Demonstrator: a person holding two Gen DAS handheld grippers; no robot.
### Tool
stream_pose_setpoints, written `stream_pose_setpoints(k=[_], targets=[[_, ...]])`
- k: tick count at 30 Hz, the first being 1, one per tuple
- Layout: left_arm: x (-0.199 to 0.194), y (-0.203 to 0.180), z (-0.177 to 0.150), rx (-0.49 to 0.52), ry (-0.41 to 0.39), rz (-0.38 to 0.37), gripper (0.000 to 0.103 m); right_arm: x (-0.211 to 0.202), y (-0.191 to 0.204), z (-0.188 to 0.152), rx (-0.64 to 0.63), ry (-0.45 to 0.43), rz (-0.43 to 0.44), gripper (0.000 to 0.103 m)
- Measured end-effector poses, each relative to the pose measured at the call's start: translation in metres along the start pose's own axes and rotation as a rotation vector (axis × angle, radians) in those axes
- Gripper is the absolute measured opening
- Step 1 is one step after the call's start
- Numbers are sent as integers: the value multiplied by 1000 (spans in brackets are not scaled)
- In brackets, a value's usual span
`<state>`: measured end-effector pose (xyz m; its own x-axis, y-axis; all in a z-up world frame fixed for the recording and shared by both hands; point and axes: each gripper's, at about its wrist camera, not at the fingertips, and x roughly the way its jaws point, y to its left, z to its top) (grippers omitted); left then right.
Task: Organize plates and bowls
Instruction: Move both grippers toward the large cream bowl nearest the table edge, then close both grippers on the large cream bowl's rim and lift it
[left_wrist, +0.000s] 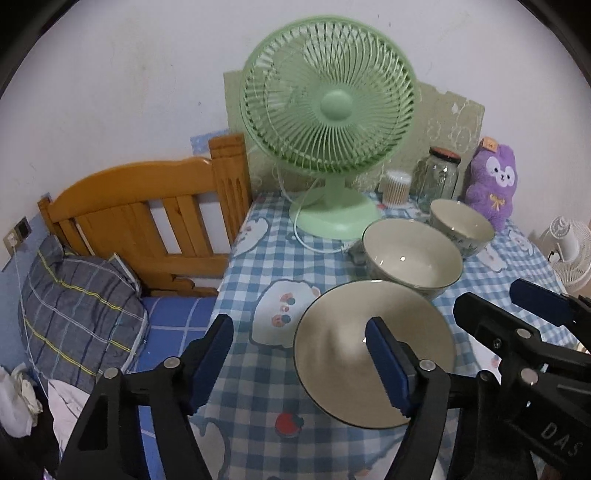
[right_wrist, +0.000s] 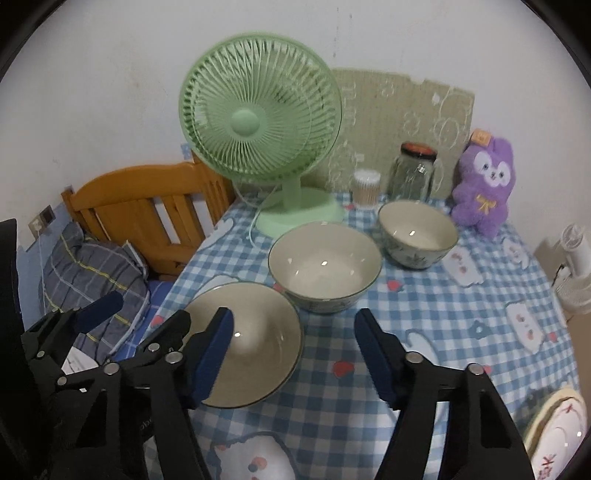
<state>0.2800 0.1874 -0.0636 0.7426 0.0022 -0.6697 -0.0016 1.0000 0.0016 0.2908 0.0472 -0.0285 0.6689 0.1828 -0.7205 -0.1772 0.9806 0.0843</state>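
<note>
On the checked surface (right_wrist: 443, 314) three bowls run diagonally: the near bowl (right_wrist: 255, 343) at the left edge, a middle bowl (right_wrist: 325, 266) just beyond it, and a far bowl (right_wrist: 419, 232) near the purple plush (right_wrist: 480, 184). Both the left gripper (left_wrist: 299, 365) and right gripper (right_wrist: 295, 354) stand wide, holding nothing, flanking the near bowl. Behind stands a green fan (right_wrist: 258, 125).

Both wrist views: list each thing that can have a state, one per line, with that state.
Near bowl: upright, empty, on the table, ungripped.
Middle bowl: upright, empty.
Far bowl: upright, empty.
Green fan: upright; running or not, cannot tell.
Glass jar: upright, lid on.
Left tool: open, one finger over the near bowl.
Right tool: open, holding nothing.
</note>
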Motion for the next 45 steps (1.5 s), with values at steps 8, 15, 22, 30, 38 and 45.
stream_pose_setpoints(k=[8,15,22,30,38,45], targets=[[31,0,-8,15,76,-48,55,36,-2,-6,13,70,-22,49],[53,-6,-18,41,142,-84,44,58,-2,-11,-2,111,-41,41],[61,-8,-22,43,176,-102,34,71,1,-16,-40,134,-53,20],[63,-9,-21,36,189,-96,20,72,2,-17,-44,139,-43,14],[57,-12,-26,34,203,-85,16,59,4,-21,-61,117,-78,14],[38,-24,-32,50,189,-83,16,37,-3,-31,-64,108,-87,14]])
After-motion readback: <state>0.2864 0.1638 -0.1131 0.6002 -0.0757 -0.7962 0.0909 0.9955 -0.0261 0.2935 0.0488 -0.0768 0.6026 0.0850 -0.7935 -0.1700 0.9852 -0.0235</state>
